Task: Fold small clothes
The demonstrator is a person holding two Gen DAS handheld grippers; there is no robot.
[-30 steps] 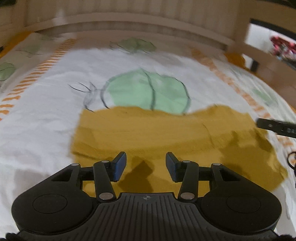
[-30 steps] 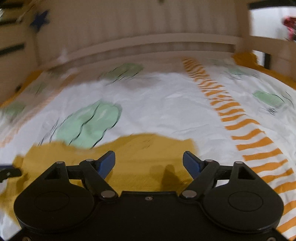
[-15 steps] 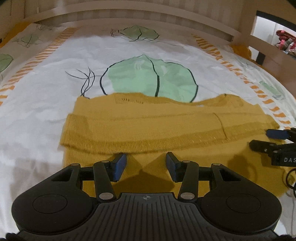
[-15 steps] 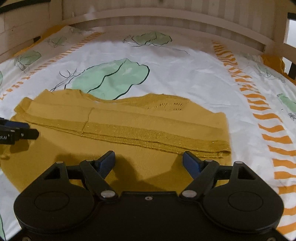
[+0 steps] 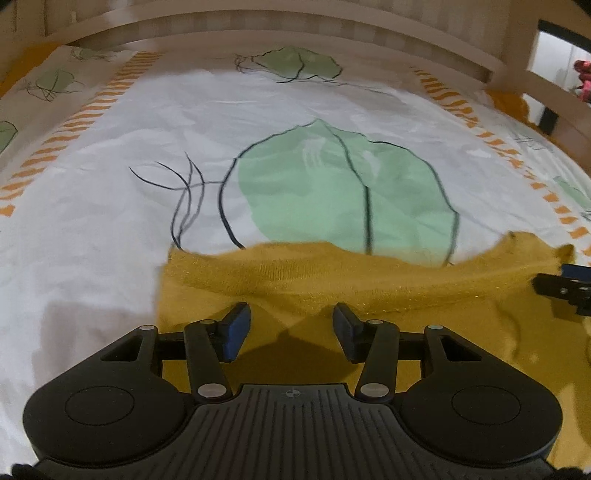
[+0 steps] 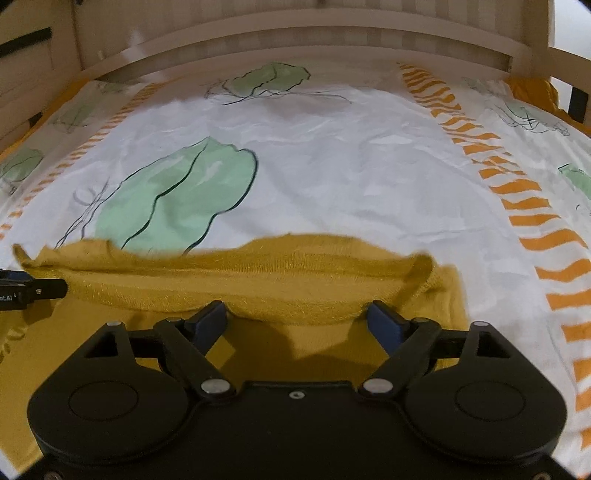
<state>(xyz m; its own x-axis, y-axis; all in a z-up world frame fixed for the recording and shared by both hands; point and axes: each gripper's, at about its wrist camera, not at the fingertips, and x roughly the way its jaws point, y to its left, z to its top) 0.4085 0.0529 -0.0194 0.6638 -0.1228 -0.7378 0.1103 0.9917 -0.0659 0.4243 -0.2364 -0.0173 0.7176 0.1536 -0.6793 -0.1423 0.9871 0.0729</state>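
Observation:
A mustard-yellow knitted garment [image 5: 295, 273] lies flat on the bed, its far part doubled over into a thick band across its width. My left gripper [image 5: 291, 321] hovers open over the garment's left half, fingertips just short of the band, nothing pinched. My right gripper [image 6: 297, 314] is over the right half of the garment [image 6: 258, 273]. Its jaws are opening wide, and the band's near edge bulges between the fingers without the pads pressing on it. Each gripper's tip shows at the edge of the other view: right gripper [image 5: 565, 291], left gripper [image 6: 29, 291].
The bed sheet [image 6: 351, 166] is white with green leaf prints and orange striped bands. A pale wooden bed rail [image 5: 295, 33] curves along the far side. Another yellow cloth [image 6: 535, 92] sits in the far right corner by the rail.
Both grippers have moved forward and slightly down across the garment, so their fingertips now reach the folded band. The band looks more bunched than half a second ago.

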